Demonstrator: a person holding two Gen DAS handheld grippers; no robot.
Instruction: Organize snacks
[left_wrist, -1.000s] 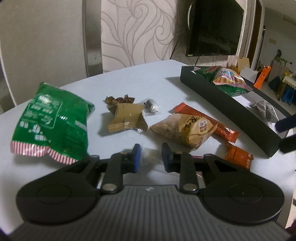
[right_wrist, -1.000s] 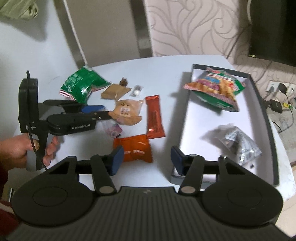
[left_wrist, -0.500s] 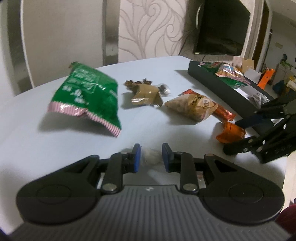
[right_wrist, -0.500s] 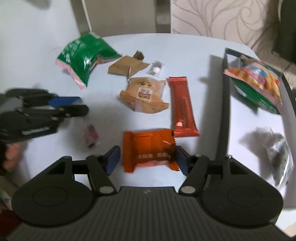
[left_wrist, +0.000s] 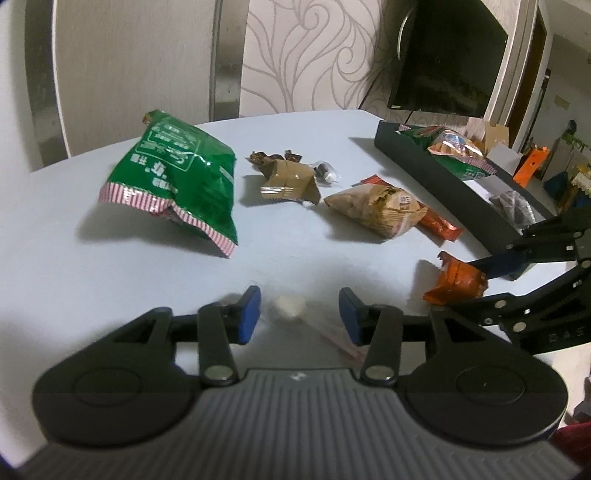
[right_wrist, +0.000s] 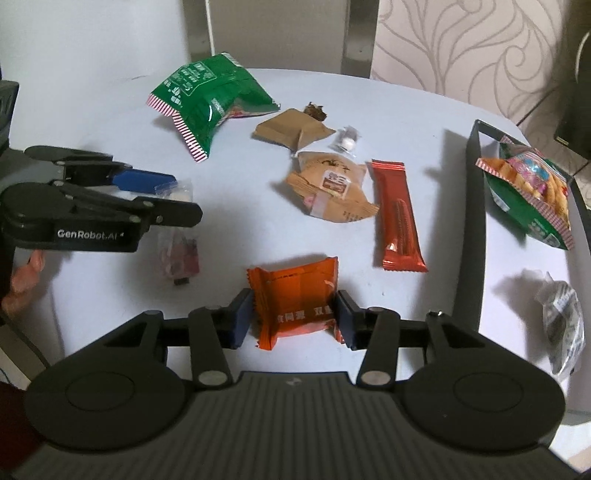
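Observation:
My right gripper has its fingers on both sides of a small orange snack packet lying on the white table; the pads touch its edges. The packet also shows in the left wrist view. My left gripper is open over a small clear-wrapped candy, which lies loose between the pads. In the right wrist view the left gripper hovers over that clear wrapper. A black tray at the right holds a green chip bag and a silver packet.
On the table lie a large green bag, a brown packet, a tan pastry packet, a red stick packet, a small clear candy and a dark wrapped sweet. A dark TV hangs behind.
My left gripper has opened wider, releasing the clear-wrapped candy onto the table. My right gripper has moved down and closed in around the orange packet.

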